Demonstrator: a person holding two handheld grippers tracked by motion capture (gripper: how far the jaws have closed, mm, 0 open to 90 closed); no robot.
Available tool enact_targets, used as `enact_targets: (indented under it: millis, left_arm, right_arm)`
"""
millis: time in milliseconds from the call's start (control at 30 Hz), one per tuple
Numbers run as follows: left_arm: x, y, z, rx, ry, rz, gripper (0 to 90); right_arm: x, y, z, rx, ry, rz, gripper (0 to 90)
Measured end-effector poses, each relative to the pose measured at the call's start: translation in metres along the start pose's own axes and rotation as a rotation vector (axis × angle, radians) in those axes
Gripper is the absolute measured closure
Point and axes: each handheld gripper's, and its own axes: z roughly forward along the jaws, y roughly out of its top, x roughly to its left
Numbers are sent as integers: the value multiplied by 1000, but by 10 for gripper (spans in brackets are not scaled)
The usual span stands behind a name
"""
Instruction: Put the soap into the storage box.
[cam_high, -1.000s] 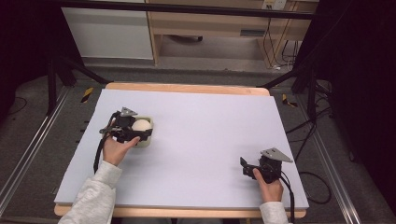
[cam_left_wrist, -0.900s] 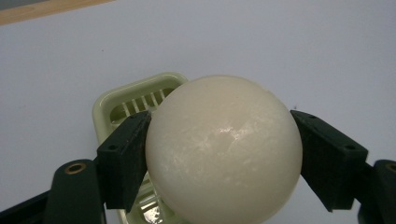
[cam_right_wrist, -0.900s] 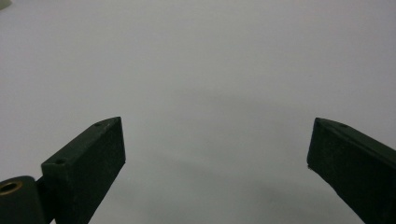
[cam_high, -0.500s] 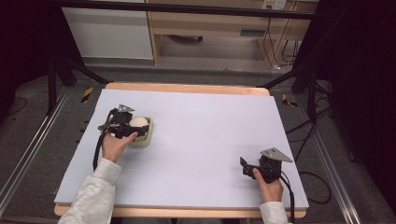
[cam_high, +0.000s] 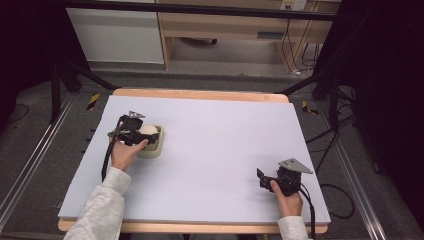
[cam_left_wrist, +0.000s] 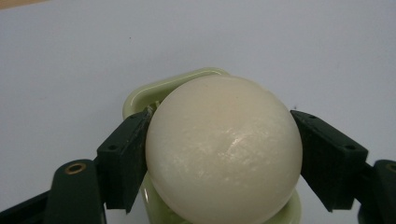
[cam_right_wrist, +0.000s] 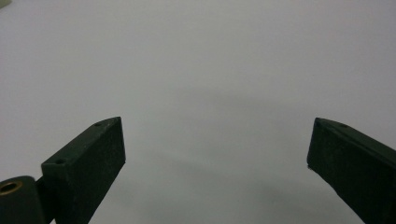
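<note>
A cream-white ball (cam_left_wrist: 224, 149) sits between the black pads of my left gripper (cam_left_wrist: 222, 140), which is shut on its two sides. Right under the ball is a pale green dish (cam_left_wrist: 187, 79), and the ball's underside reaches down inside the rim. Whether it rests on the dish I cannot tell. From above, the left gripper (cam_high: 145, 131) holds the ball (cam_high: 149, 128) over the dish (cam_high: 155, 148) at the table's left. My right gripper (cam_high: 261, 179) lies low near the front right, open, with bare table between its jaws (cam_right_wrist: 215, 135).
The pale lavender table top (cam_high: 220, 135) has a wooden edge. Black frame legs and cables stand on the floor at both sides, and a light wooden cabinet (cam_high: 225, 30) is behind the table.
The left hand has shifted a little to the left and away with the ball still in the jaws. The right hand has stayed put.
</note>
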Motion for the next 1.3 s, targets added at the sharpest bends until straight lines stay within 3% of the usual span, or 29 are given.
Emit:
enact_targets:
  millis: [1300]
  left_arm:
    - [3,-8,19,49,-2,-6,236]
  right_arm:
    - [0,0,0,0,3,-1,47]
